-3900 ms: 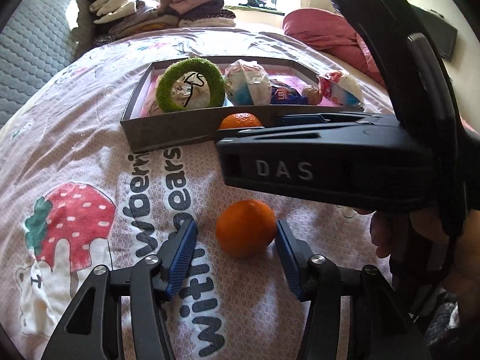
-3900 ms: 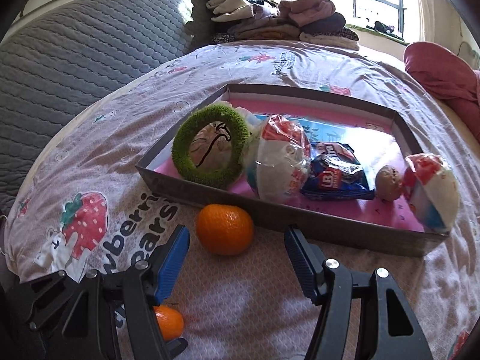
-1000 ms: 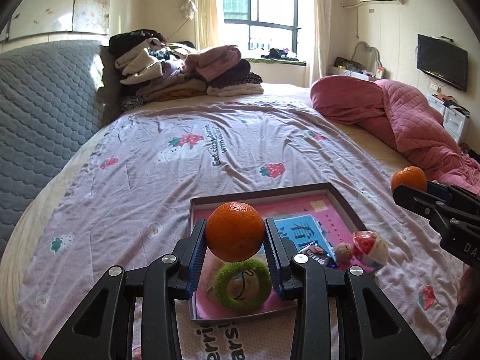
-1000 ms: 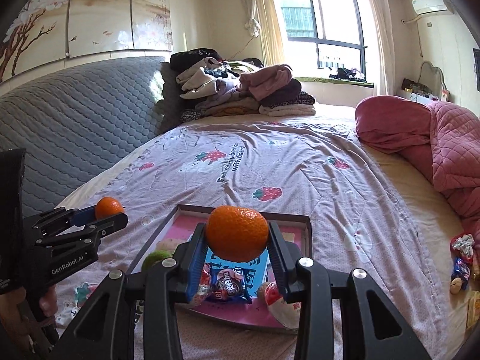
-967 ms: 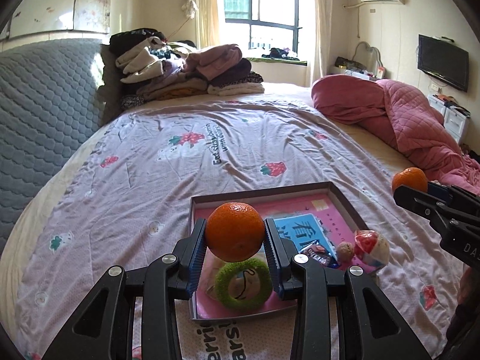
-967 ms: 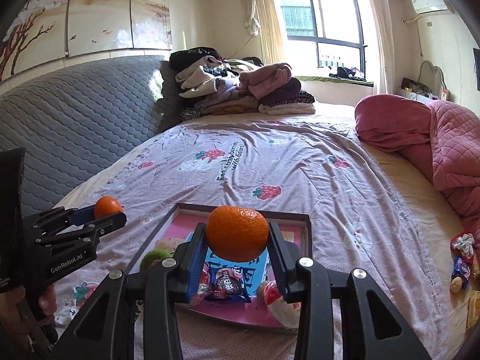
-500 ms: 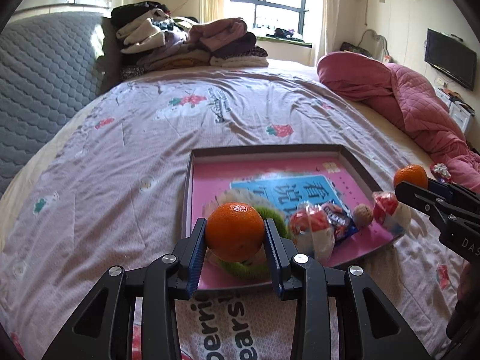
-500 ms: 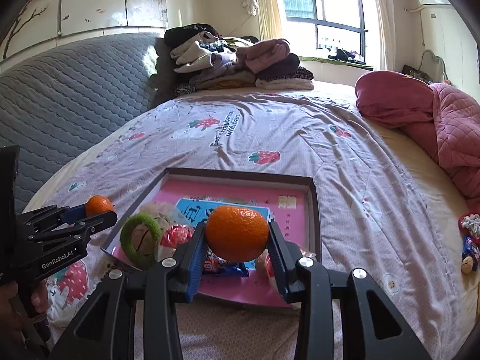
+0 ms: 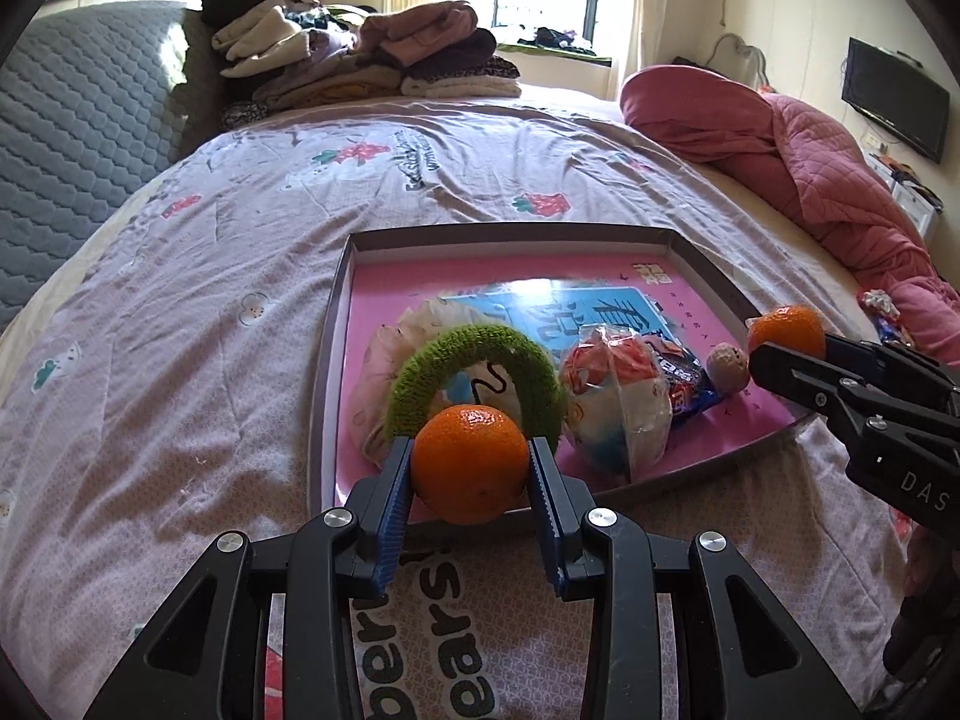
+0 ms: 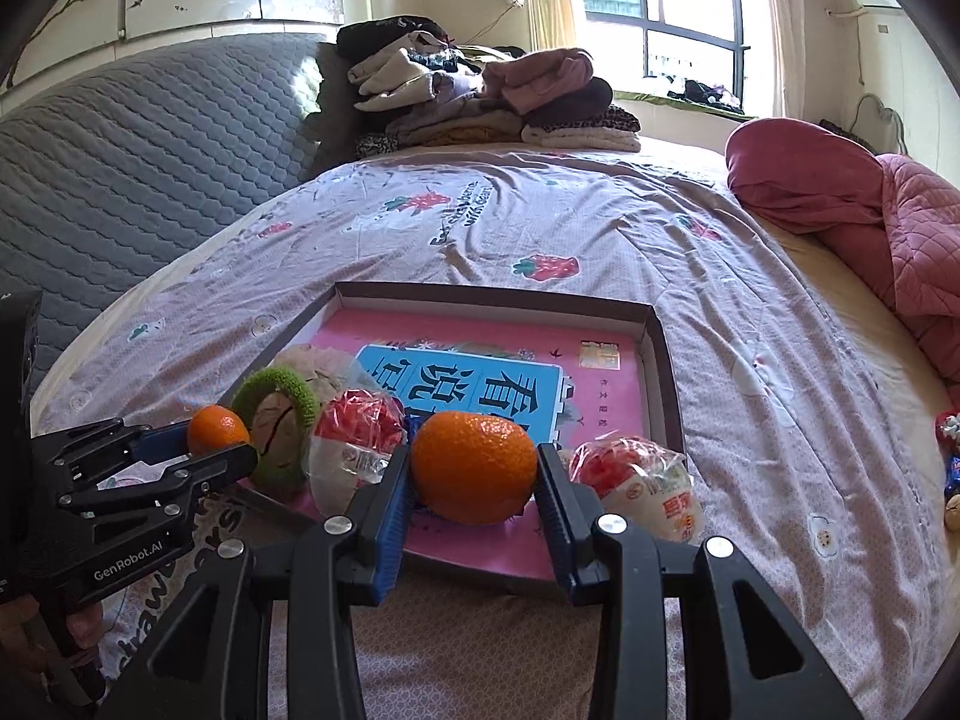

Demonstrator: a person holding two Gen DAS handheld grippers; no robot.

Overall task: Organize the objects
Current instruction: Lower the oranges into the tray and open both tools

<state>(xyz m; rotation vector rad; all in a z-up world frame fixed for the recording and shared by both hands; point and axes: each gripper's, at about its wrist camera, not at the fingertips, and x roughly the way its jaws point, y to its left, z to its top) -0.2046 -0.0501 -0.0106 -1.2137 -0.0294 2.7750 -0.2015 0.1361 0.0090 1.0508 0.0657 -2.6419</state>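
Note:
My left gripper [image 9: 470, 468] is shut on an orange [image 9: 469, 463] and holds it above the near left edge of the shallow box [image 9: 327, 324]. My right gripper [image 10: 474, 471] is shut on a second orange [image 10: 474, 467] above the box's near edge [image 10: 663, 348]. The box has a pink base and holds a green ring toy [image 9: 474, 354], bagged snacks [image 9: 621, 402], a blue packet [image 9: 681, 375] and a small ball [image 9: 728, 358]. Each gripper also shows in the other view, the right one [image 9: 786, 330] with its orange, the left one [image 10: 217, 429] likewise.
The box lies on a purple strawberry-print bedspread [image 9: 180, 312]. Folded clothes [image 9: 360, 54] are stacked at the head of the bed, next to a grey quilted headboard [image 10: 132, 150]. A pink quilt [image 9: 810, 138] lies at the right. Small wrapped items [image 10: 951, 462] lie at the right edge.
Both grippers have come down and closer to the box, each still holding its orange. The box now looks larger and nearer in both views.

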